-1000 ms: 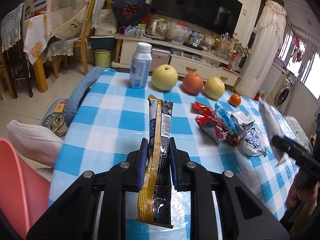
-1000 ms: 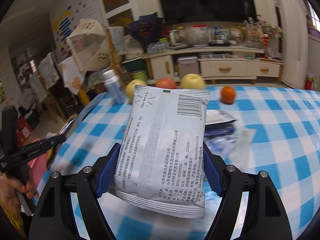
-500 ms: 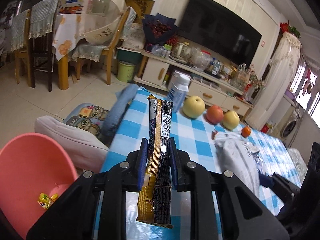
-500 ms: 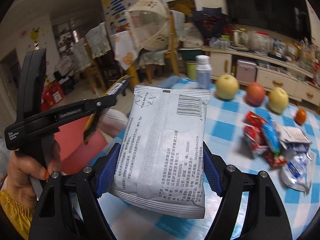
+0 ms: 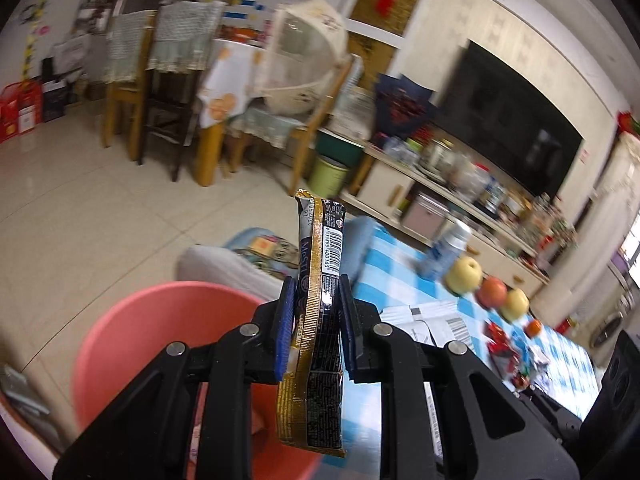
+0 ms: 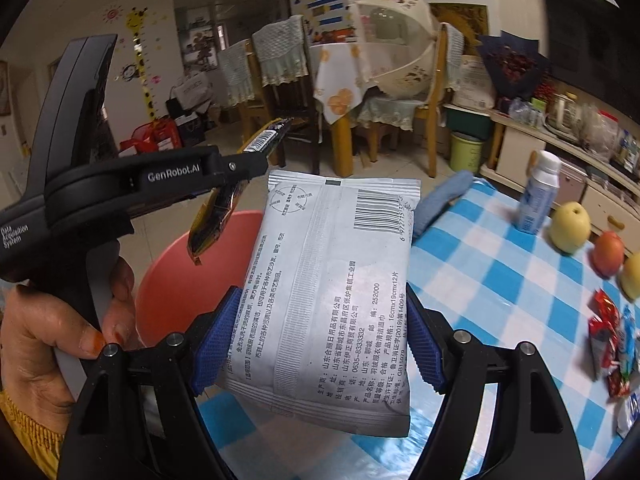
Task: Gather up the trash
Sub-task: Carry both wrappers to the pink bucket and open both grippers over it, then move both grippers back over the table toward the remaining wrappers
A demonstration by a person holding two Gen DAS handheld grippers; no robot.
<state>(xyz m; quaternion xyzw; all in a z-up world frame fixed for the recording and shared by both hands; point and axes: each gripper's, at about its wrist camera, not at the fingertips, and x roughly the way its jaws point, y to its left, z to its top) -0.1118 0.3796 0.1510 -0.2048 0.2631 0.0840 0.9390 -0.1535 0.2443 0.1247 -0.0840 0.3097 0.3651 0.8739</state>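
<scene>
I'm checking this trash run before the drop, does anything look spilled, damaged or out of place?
Nothing stands out. The left gripper is shut on the gold-and-black sachet above the pink bin, and the right gripper clamps the grey packet squarely. The fruit and white bottle stand on the checked tablecloth.

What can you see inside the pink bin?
The pink bin shows bare pink wall. Its bottom is hidden by the left tool, its coffee sachet and the grey packet.

- Left gripper (image 5: pixel 315 328): black linkage frame, blue ribbed pads, silver pivot screws.
- Right gripper (image 6: pixel 320 346): same construction.
- Left handle: white "GenRobot.AI" lettering.
- Left hand (image 6: pixel 60 316): mustard-yellow sleeve, orange nail polish.
</scene>
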